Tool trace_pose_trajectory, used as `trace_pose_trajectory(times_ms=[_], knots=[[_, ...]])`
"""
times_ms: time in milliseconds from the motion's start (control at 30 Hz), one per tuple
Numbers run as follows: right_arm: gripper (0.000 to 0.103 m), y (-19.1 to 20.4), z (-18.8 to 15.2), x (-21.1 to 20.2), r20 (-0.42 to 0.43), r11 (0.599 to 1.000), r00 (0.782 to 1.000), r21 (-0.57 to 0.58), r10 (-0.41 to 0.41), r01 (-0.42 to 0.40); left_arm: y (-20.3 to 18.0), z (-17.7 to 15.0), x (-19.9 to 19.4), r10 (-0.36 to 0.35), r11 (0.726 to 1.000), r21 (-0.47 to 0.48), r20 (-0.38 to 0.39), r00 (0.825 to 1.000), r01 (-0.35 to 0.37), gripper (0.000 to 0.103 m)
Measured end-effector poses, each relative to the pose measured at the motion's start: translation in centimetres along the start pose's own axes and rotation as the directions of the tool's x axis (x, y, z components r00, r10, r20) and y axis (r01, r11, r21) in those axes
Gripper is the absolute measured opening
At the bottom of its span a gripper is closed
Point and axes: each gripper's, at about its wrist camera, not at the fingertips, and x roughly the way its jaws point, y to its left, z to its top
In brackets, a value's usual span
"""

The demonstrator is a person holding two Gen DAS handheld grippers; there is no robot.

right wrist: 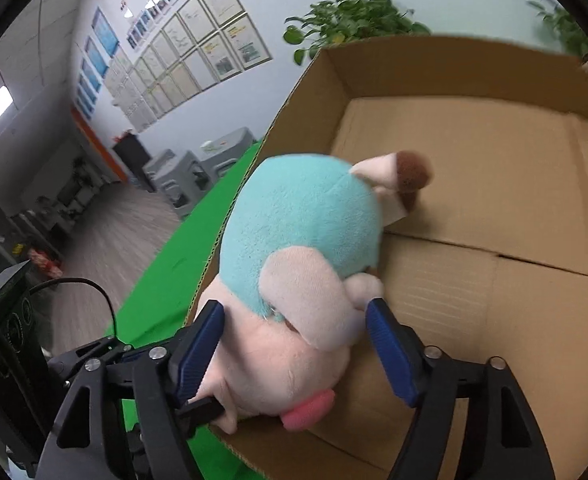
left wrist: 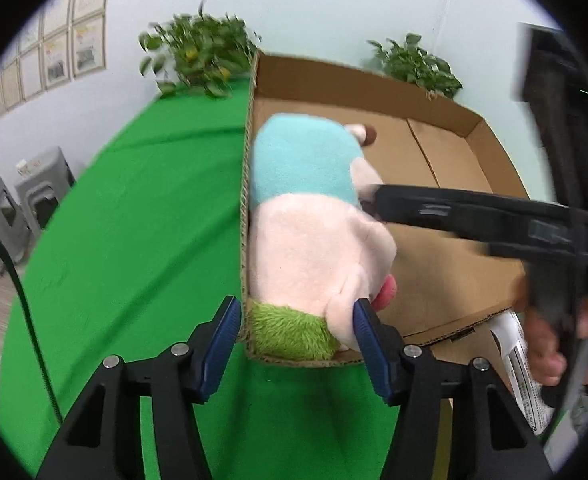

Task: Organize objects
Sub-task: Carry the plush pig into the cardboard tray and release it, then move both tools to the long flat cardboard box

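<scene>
A pink plush toy (left wrist: 314, 256) with a light blue body, green hair and a pink tongue lies inside an open cardboard box (left wrist: 446, 264), against its left wall. My left gripper (left wrist: 296, 332) is open, its fingers astride the box's near left corner and the toy's head. My right gripper (right wrist: 294, 332) is open with its fingers on either side of the toy (right wrist: 294, 264), above the box floor (right wrist: 474, 216). In the left wrist view the right gripper (left wrist: 378, 204) reaches in from the right.
The box stands on a green cloth table (left wrist: 134, 240). Two potted plants (left wrist: 202, 56) stand behind the box. A white printed packet (left wrist: 522, 376) lies by the box's near right corner. Grey stools (left wrist: 18, 196) stand on the floor to the left.
</scene>
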Motion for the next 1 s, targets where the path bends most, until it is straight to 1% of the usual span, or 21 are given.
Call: trace_pose_trajectory(times_ms=[33, 67, 100, 133, 167, 200, 233, 300, 367, 400, 433, 467, 500, 567, 633, 700, 733, 767, 833, 933, 1000], knots=[[0.1, -0.1, -1.2, -2.2, 0.044, 0.999, 0.998, -0.022, -0.036, 0.037, -0.4, -0.1, -1.2, 0.028, 1.0, 0.011, 0.03, 0.999, -0.029, 0.057], [0.102, 0.1, -2.3, -4.7, 0.103, 0.996, 0.992, -0.039, -0.074, 0.079, -0.8, -0.4, -2.2, 0.05, 0.999, 0.019, 0.051, 0.997, -0.051, 0.06], [0.103, 0.0, -3.5, -7.4, 0.124, 0.994, 0.988, -0.044, -0.092, 0.098, -1.2, -0.6, -3.1, 0.078, 0.997, 0.024, 0.073, 0.994, -0.08, 0.069], [0.103, 0.0, -4.7, -9.0, 0.136, 0.99, 0.982, -0.042, -0.13, 0.137, -1.9, -0.5, -4.2, 0.117, 0.992, 0.028, 0.102, 0.988, -0.121, 0.074], [0.103, -0.1, -6.1, -10.5, 0.132, 0.981, 0.974, -0.029, -0.185, 0.191, -2.8, -0.8, -5.6, 0.156, 0.986, 0.028, 0.151, 0.976, -0.162, 0.082], [0.103, -0.3, -7.2, -11.8, 0.129, 0.974, 0.966, -0.011, -0.224, 0.227, -3.6, -1.2, -6.8, 0.164, 0.985, 0.027, 0.198, 0.966, -0.172, 0.082], [0.103, -0.5, -8.7, -13.0, 0.131, 0.968, 0.959, 0.012, -0.252, 0.252, -4.8, -1.7, -8.1, 0.152, 0.986, 0.033, 0.249, 0.956, -0.165, 0.082], [0.103, -1.2, -11.5, -15.4, 0.143, 0.955, 0.945, 0.065, -0.294, 0.288, -6.9, -2.2, -9.5, 0.136, 0.987, 0.048, 0.282, 0.95, -0.156, 0.083], [0.103, -1.6, -14.1, -17.6, 0.146, 0.943, 0.933, 0.116, -0.328, 0.313, -9.2, -2.8, -10.2, 0.132, 0.985, 0.065, 0.293, 0.947, -0.157, 0.083], [0.103, -1.8, -15.1, -18.7, 0.149, 0.939, 0.93, 0.127, -0.336, 0.319, -10.1, -3.0, -10.4, 0.128, 0.985, 0.07, 0.3, 0.945, -0.156, 0.083], [0.103, -1.8, -16.3, -19.5, 0.147, 0.929, 0.921, 0.136, -0.361, 0.343, -10.8, -3.3, -10.6, 0.132, 0.985, 0.071, 0.302, 0.944, -0.16, 0.083], [0.103, -2.2, -16.6, -19.8, 0.146, 0.925, 0.916, 0.136, -0.373, 0.355, -11.5, -3.6, -10.8, 0.136, 0.984, 0.066, 0.3, 0.944, -0.163, 0.083], [0.103, -2.5, -17.6, -20.4, 0.15, 0.922, 0.912, 0.135, -0.381, 0.363, -12.0, -3.8, -10.9, 0.128, 0.987, 0.058, 0.298, 0.946, -0.152, 0.083], [0.103, -2.4, -19.0, -22.1, 0.164, 0.913, 0.9, 0.13, -0.404, 0.386, -12.5, -4.3, -11.1, 0.084, 0.994, 0.037, 0.283, 0.955, -0.098, 0.083], [0.103, -2.1, -19.8, -24.0, 0.175, 0.908, 0.892, 0.129, -0.417, 0.4, -12.8, -4.4, -11.3, 0.051, 0.997, 0.035, 0.273, 0.961, -0.063, 0.083], [0.103, -1.9, -20.9, -25.7, 0.191, 0.904, 0.883, 0.117, -0.428, 0.412, -13.1, -4.5, -11.4, 0.045, 0.998, 0.039, 0.264, 0.964, -0.058, 0.083], [0.103, -1.7, -20.8, -26.0, 0.188, 0.905, 0.886, 0.118, -0.424, 0.408, -13.3, -4.5, -11.5, 0.039, 0.998, 0.045, 0.257, 0.966, -0.052, 0.083], [0.103, -1.7, -21.3, -26.4, 0.183, 0.91, 0.892, 0.126, -0.413, 0.395, -13.4, -4.5, -11.7, 0.022, 0.998, 0.052, 0.25, 0.968, -0.037, 0.083], [0.103, -2.0, -21.2, -26.9, 0.185, 0.92, 0.902, 0.13, -0.389, 0.37, -13.7, -4.5, -12.1, 0.009, 0.998, 0.057, 0.246, 0.969, -0.023, 0.083], [0.103, -1.6, -21.6, -27.3, 0.187, 0.922, 0.904, 0.131, -0.384, 0.365, -13.8, -4.7, -12.8, -0.002, 0.998, 0.069, 0.23, 0.973, -0.015, 0.083], [0.103, -1.2, -22.0, -27.4, 0.176, 0.929, 0.915, 0.146, -0.364, 0.341, -13.7, -4.9, -13.4, -0.009, 0.997, 0.073, 0.231, 0.973, -0.008, 0.083]])
